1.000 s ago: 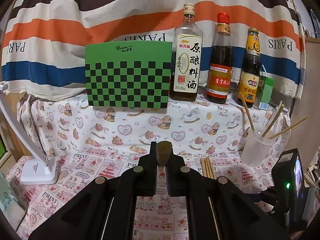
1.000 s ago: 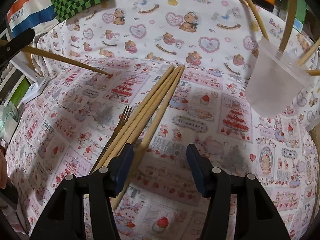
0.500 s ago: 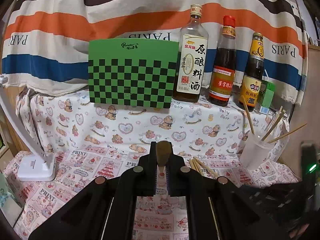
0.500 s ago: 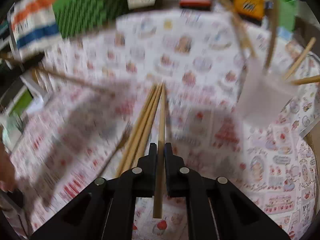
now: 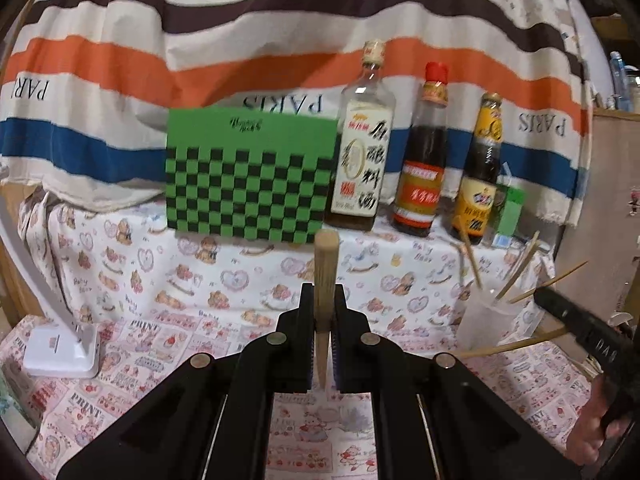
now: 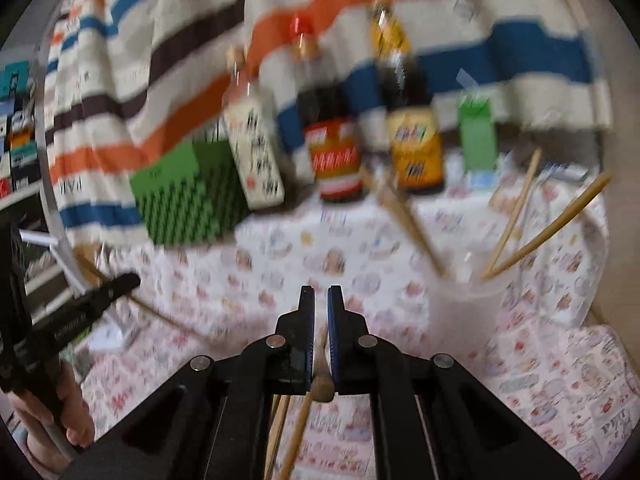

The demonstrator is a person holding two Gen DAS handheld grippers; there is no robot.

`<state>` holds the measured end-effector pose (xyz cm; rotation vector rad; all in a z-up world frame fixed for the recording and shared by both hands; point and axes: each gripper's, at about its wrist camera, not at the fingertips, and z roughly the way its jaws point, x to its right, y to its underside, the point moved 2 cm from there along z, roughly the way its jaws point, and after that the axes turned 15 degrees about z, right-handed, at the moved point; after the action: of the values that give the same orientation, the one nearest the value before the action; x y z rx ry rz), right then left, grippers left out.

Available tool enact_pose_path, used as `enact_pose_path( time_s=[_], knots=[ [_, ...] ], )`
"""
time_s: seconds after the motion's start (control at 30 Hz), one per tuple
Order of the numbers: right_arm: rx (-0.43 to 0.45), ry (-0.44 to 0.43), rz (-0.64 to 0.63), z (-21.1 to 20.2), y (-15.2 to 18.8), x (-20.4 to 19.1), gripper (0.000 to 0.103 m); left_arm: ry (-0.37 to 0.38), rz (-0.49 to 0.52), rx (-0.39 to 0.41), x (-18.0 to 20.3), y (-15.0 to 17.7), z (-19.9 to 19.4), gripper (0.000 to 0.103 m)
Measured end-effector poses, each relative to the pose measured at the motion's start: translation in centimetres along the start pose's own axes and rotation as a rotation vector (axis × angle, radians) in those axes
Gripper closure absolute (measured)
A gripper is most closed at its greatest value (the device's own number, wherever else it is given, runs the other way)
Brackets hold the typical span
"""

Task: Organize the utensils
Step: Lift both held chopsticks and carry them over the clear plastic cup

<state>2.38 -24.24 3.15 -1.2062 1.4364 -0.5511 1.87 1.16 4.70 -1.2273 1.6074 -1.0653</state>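
Note:
My left gripper (image 5: 323,294) is shut on a wooden chopstick (image 5: 326,256) whose thick end sticks up past the fingertips. A clear plastic cup (image 5: 486,320) holding several chopsticks stands at the right of the left wrist view. In the blurred right wrist view, my right gripper (image 6: 320,292) is shut on another chopstick (image 6: 322,388), its butt end showing behind the pads. The cup (image 6: 466,300) is just right of and beyond it. Loose chopsticks (image 6: 280,420) lie on the cloth below. The right gripper (image 5: 560,308) shows in the left view, beside the cup.
A green checkered box (image 5: 248,180), three sauce bottles (image 5: 420,168) and a small green carton (image 5: 508,212) line the raised back ledge under a striped cloth. A white lamp base (image 5: 60,350) sits at the left. A hand (image 6: 52,412) holds the left tool.
The right gripper's jaws shut on one chopstick from the bundle, then it rose and tipped up toward the cup. The left gripper kept its chopstick and barely moved.

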Motion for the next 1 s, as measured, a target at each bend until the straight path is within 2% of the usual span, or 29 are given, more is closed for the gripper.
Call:
enact_pose_path(
  time_s=[0.07, 0.23, 0.37, 0.57, 0.67, 0.73, 0.83, 0.9, 1.0],
  knots=[
    [0.071, 0.003, -0.019, -1.5, -0.6, -0.3, 0.096, 0.003, 0.012, 0.035, 0.2, -0.3, -0.7, 0.097],
    [0.111, -0.009, 0.018, -2.9, -1.7, 0.4, 0.096, -0.001, 0.047, 0.100, 0.9, -0.8, -2.0, 0.097],
    [0.117, -0.015, 0.033, -3.4, -2.4, 0.7, 0.096, -0.007, 0.052, 0.111, 1.4, -1.0, -2.5, 0.097],
    [0.207, -0.022, 0.041, -5.6, -3.7, 1.1, 0.096, 0.031, 0.104, 0.151, 3.3, -1.7, -3.1, 0.097],
    [0.246, 0.014, 0.046, -6.2, -4.4, 1.8, 0.096, 0.053, 0.110, 0.145, 4.4, -2.6, -2.7, 0.097],
    [0.252, 0.032, 0.034, -6.1, -4.9, 2.0, 0.096, 0.080, 0.111, 0.127, 5.2, -3.4, -2.3, 0.097],
    [0.202, 0.067, 0.031, -5.1, -6.6, 2.5, 0.096, 0.136, 0.112, 0.110, 6.4, -5.2, -1.6, 0.097],
    [0.181, 0.067, 0.044, -4.7, -7.9, 2.9, 0.096, 0.156, 0.109, 0.120, 7.1, -6.7, -1.3, 0.097],
    [0.203, 0.080, 0.042, -4.2, -10.5, 3.1, 0.096, 0.180, 0.103, 0.146, 8.3, -9.1, -0.5, 0.097]
  ],
)
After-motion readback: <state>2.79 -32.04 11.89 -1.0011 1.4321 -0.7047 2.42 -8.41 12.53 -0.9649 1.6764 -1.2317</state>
